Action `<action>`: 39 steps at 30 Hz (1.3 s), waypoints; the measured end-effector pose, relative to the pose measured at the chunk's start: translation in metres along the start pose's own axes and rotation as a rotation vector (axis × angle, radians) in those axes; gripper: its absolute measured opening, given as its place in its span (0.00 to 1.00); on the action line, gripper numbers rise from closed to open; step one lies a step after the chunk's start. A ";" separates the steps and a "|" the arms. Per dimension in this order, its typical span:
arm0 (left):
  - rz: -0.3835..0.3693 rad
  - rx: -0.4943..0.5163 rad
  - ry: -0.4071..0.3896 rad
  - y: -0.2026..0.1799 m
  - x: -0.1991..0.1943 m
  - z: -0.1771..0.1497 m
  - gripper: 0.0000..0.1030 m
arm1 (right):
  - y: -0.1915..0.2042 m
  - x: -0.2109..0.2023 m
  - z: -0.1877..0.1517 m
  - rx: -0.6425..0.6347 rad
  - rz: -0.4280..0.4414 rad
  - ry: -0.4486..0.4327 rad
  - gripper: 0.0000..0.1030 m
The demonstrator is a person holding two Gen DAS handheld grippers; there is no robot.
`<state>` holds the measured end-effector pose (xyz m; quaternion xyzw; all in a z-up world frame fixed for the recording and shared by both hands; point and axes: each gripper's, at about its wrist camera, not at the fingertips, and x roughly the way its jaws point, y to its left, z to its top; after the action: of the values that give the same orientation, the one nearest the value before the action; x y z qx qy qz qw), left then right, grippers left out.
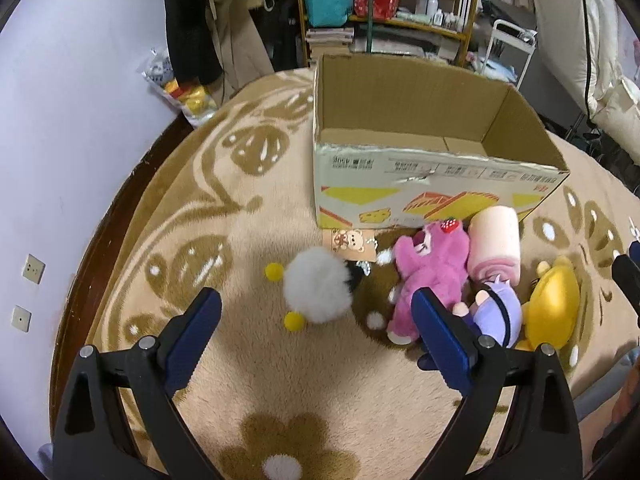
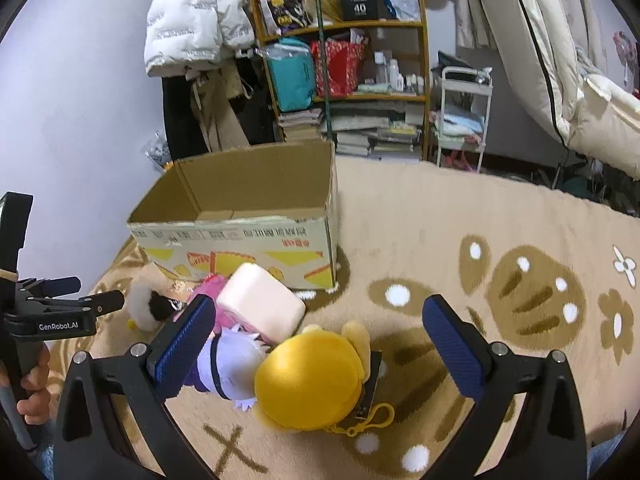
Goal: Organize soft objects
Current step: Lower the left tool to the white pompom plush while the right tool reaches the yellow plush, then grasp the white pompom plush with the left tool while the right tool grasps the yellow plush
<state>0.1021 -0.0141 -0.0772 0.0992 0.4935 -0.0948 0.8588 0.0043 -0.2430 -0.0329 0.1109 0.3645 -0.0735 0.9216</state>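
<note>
Yellow plush [image 2: 310, 384] keyring, right view only.

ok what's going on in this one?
A person holds a gripper in each hand over a pile of plush toys on the carpet. Both the left gripper and right gripper are open and empty. The cardboard box looks empty; the white fluffy toy, pink bear and yellow plush lie in front.

Pink bear plush [image 1: 430, 276], purple doll [image 1: 498, 312], yellow plush [image 1: 554, 304] and white pompom [image 1: 318, 286] are lying bunched on the rug right by the open, empty cardboard box [image 1: 420, 184].
</note>
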 end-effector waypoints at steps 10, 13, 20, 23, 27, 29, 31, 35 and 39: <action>0.012 -0.014 0.104 0.004 0.033 0.003 0.92 | 0.004 0.031 -0.012 -0.011 -0.006 0.145 1.00; 0.014 -0.015 0.142 0.005 0.046 0.005 0.92 | 0.007 0.039 -0.015 -0.021 -0.007 0.176 1.00; 0.037 -0.010 0.192 0.006 0.071 0.009 0.92 | 0.010 0.058 -0.022 -0.037 -0.017 0.257 1.00; 0.059 -0.006 0.211 0.007 0.080 0.010 0.92 | 0.012 0.066 -0.025 -0.046 -0.032 0.292 1.00; 0.077 -0.008 0.224 0.008 0.088 0.010 0.92 | 0.011 0.075 -0.032 -0.042 -0.042 0.343 1.00; 0.077 -0.010 0.230 0.009 0.093 0.012 0.92 | 0.010 0.079 -0.034 -0.038 -0.043 0.368 0.99; 0.077 -0.008 0.236 0.009 0.097 0.013 0.92 | 0.009 0.083 -0.036 -0.033 -0.034 0.386 0.99; 0.070 -0.007 0.249 0.008 0.105 0.014 0.92 | 0.010 0.089 -0.041 -0.032 -0.030 0.408 0.98; 0.070 -0.012 0.249 0.010 0.111 0.015 0.92 | 0.007 0.090 -0.043 -0.017 -0.025 0.414 0.98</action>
<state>0.1722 -0.0156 -0.1651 0.1220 0.5933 -0.0489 0.7942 0.0428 -0.2300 -0.1239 0.1115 0.5479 -0.0575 0.8271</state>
